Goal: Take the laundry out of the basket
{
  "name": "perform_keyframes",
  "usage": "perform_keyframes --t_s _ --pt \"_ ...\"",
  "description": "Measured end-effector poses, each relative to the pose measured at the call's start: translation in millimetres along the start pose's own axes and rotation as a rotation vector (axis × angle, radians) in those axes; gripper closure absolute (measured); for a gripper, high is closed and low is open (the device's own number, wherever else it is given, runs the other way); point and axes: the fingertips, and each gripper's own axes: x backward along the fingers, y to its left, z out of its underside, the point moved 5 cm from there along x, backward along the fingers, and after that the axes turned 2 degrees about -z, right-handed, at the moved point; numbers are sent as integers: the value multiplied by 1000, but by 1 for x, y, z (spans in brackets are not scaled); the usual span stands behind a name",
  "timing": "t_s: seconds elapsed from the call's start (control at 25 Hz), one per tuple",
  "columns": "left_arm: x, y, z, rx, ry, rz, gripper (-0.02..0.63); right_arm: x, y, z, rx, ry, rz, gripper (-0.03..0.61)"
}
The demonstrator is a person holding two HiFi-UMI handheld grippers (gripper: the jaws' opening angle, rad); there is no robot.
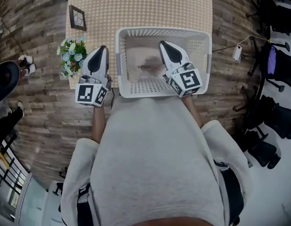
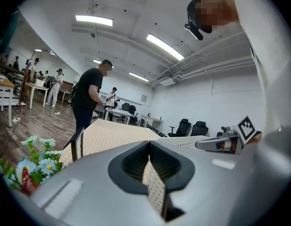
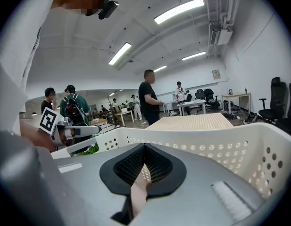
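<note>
On the table [image 1: 136, 4] the basket [image 1: 120, 55] lies long side across us. The laundry [image 1: 145, 62] is spread flat on its floor, pointing no clear way. Our right gripper [image 1: 163, 44] hangs above its right part. The left gripper [image 1: 103, 49] is outside the left wall. Both jaws are closed, empty.

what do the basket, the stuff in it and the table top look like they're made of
Basket: white moulded plastic, matte, going by the rows of punched holes and stiff rim.
Laundry: soft pale pinkish fabric; it lies creased.
Table top: probably a checked cloth or vinyl cover; cannot tell which.
</note>
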Motion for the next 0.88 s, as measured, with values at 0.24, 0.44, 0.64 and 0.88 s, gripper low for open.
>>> perform_keyframes --t_s 0.24,0.44,0.64,0.88 --pt "2 0 6 2 6 9 604 -3 17 18 322 164 -68 578" --pt "5 -1 2 1 -7 7 604 -2 55 68 1019 495 -282 578" --pt "6 -1 2 5 -20 8 604 -5 63 70 930 482 -315 577" --pt "8 -4 -1 20 -40 10 604 -13 56 94 858 661 -419 161"
